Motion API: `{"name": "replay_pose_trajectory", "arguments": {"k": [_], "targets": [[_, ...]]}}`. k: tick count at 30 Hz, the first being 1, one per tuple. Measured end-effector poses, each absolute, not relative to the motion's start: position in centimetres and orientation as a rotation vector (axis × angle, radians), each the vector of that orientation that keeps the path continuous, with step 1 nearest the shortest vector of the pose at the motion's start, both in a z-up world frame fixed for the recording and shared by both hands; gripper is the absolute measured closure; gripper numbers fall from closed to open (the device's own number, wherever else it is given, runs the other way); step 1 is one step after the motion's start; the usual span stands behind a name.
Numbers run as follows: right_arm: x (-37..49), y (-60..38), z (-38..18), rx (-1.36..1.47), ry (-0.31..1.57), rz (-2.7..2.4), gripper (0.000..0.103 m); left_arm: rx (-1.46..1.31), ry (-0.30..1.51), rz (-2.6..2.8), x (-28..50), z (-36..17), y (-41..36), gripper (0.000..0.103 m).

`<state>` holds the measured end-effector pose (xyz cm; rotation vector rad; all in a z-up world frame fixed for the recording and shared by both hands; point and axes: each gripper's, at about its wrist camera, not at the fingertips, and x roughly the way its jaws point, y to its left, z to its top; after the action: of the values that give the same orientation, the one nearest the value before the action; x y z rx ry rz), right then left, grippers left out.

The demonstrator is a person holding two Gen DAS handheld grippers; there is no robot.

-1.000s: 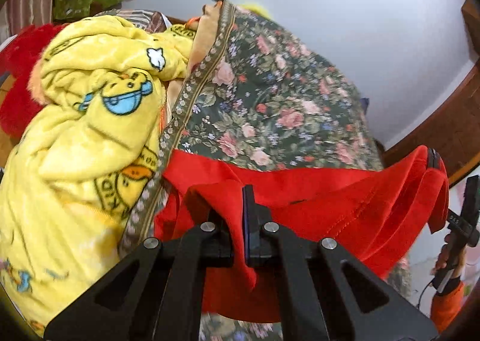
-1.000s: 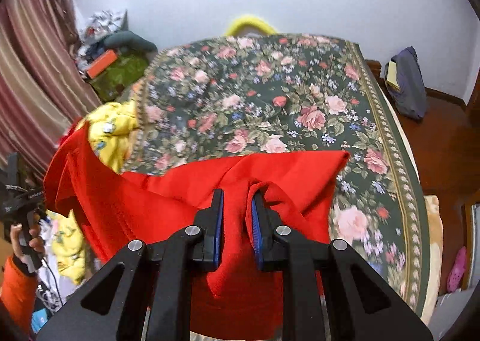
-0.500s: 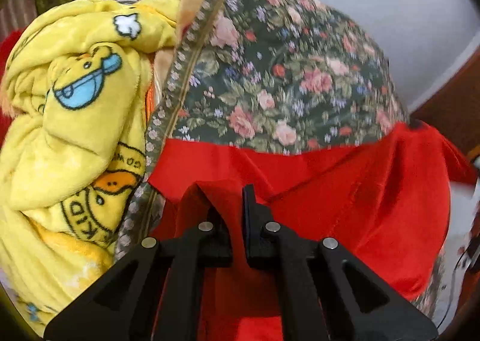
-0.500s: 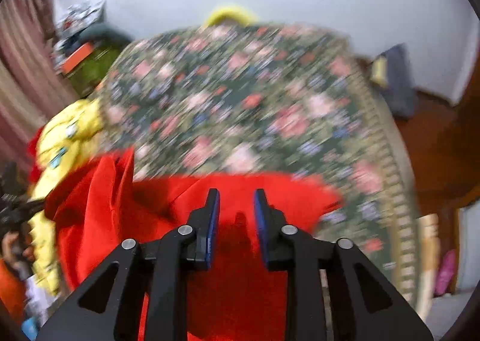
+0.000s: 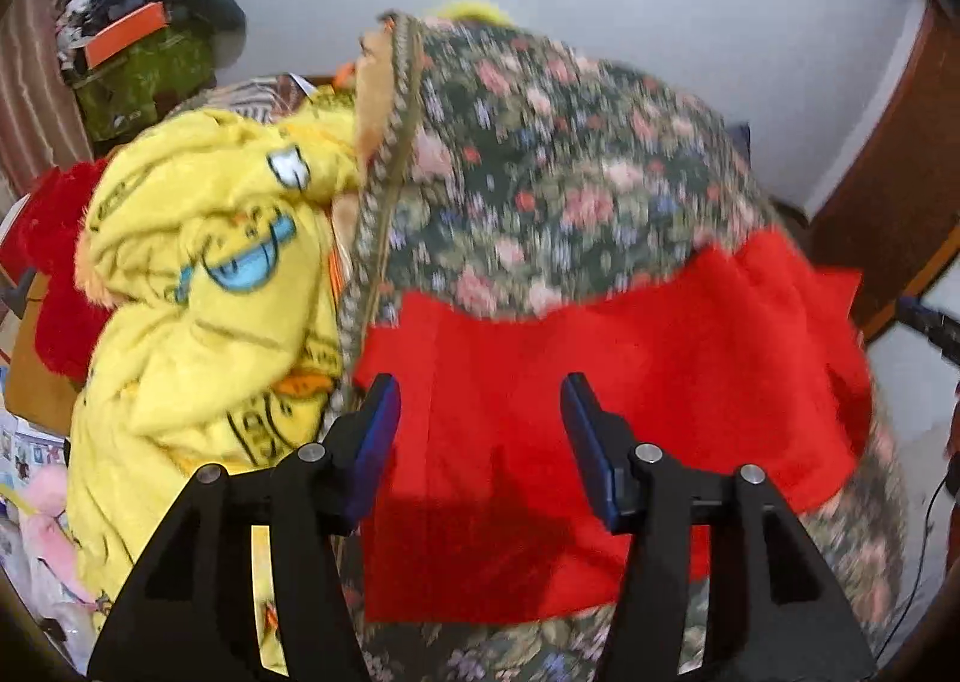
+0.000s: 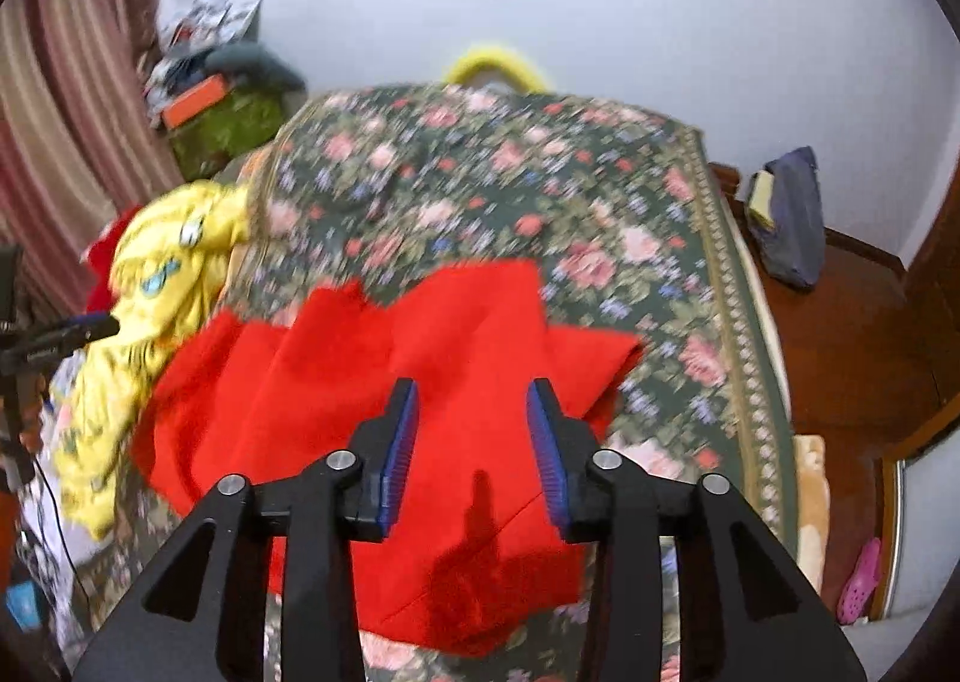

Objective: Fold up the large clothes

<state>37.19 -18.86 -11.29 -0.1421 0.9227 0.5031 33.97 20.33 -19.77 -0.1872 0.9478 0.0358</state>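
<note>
A red garment [image 5: 630, 370] [image 6: 372, 382] lies folded and spread flat on the floral bedcover [image 5: 540, 166] [image 6: 480, 202]. Above its near part hangs my left gripper [image 5: 477, 436], its jaws opening, with nothing pinched between the blue pads. My right gripper [image 6: 471, 442] hovers over the garment's right half, jaws likewise opening and free of cloth. At the left edge of the right wrist view the other gripper's tip [image 6: 72, 331] shows, and my right gripper's tip [image 5: 927, 319] shows at the right edge of the left wrist view.
A yellow cartoon-print blanket [image 5: 198, 292] [image 6: 156, 274] is heaped left of the bed, with red fluffy fabric [image 5: 54, 286] behind it. A cluttered green box [image 5: 144, 76] stands by the curtain. A wooden bed frame with a dark bag [image 6: 786, 214] borders the right side.
Both grippers were shut on folds of the red garment; now their jaws stand apart and the cloth has dropped flat onto the bedcover. Both hands have pulled back a little.
</note>
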Motion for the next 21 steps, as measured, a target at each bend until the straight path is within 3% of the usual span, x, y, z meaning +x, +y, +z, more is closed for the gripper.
{"name": "replay_pose_trajectory", "arguments": {"k": [3, 17, 19, 21], "targets": [[37.3, -17.6, -13.1, -0.209, 0.935, 0.491, 0.054, -0.159, 1.012, 0.031, 34.0, -22.6, 19.5, 0.048], [46.0, -17.7, -18.3, -0.146, 1.058, 0.411, 0.054, -0.258, 1.093, 0.076, 40.5, -30.2, 23.1, 0.048], [46.3, -17.3, -19.2, -0.133, 1.078, 0.415, 0.054, -0.279, 1.086, 0.07, 41.1, -30.6, 23.4, 0.057], [46.3, -17.1, -19.9, -0.094, 1.087, 0.444, 0.057, -0.284, 1.091, 0.063, 41.5, -31.1, 23.5, 0.081]]}}
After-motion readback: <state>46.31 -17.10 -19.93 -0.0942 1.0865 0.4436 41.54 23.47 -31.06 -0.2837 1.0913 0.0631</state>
